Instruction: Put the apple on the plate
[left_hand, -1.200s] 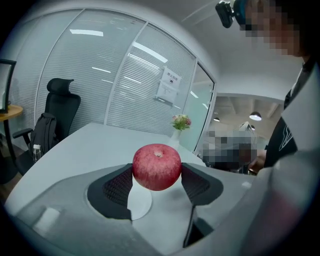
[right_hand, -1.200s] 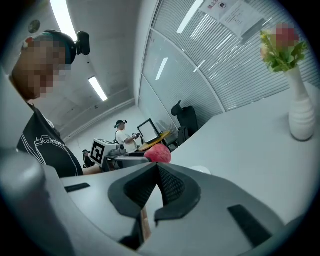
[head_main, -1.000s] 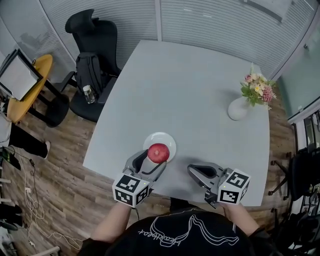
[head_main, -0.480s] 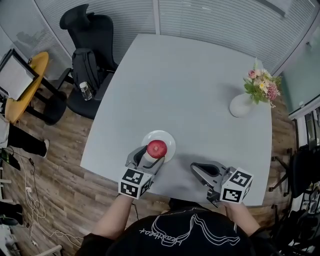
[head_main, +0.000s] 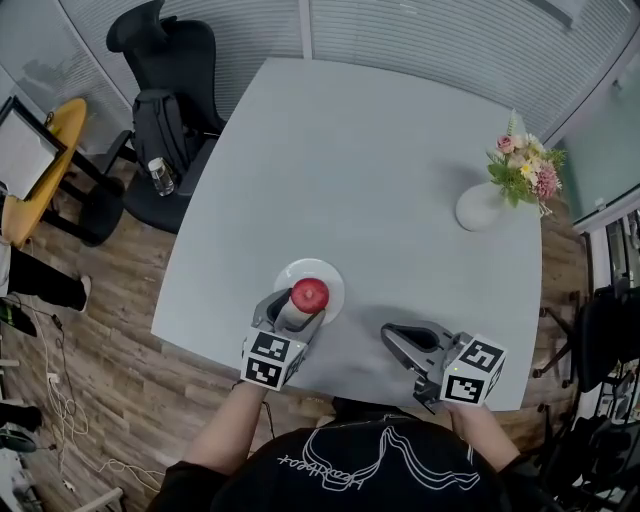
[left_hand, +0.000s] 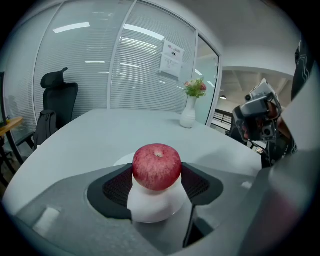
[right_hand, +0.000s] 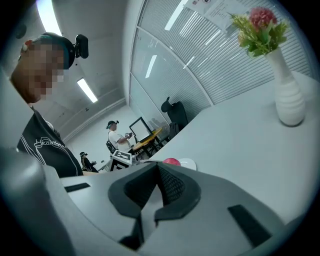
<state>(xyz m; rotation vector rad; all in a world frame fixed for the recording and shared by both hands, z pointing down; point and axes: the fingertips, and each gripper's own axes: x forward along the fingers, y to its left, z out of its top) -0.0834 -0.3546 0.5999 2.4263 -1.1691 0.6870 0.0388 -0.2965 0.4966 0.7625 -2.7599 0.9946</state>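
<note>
A red apple (head_main: 310, 294) is clamped between the jaws of my left gripper (head_main: 298, 306), right over the small white plate (head_main: 330, 276) near the table's front edge. In the left gripper view the apple (left_hand: 156, 166) sits between the two black pads (left_hand: 119, 187), with the white plate (left_hand: 150, 210) showing under it. I cannot tell whether the apple touches the plate. My right gripper (head_main: 395, 340) rests to the right, shut with nothing in it. From the right gripper (right_hand: 157, 187) view, the apple (right_hand: 171, 161) and the plate (right_hand: 189, 163) are small in the distance.
A white vase of flowers (head_main: 480, 208) stands at the grey table's (head_main: 380, 150) far right. A black office chair (head_main: 165, 60) with a bag is off the table's left corner. The table's near edge runs just under both grippers. People stand in the background of the right gripper view.
My left gripper has carried the apple a little forward, so it sits more centrally over the plate. The right gripper has stayed put.
</note>
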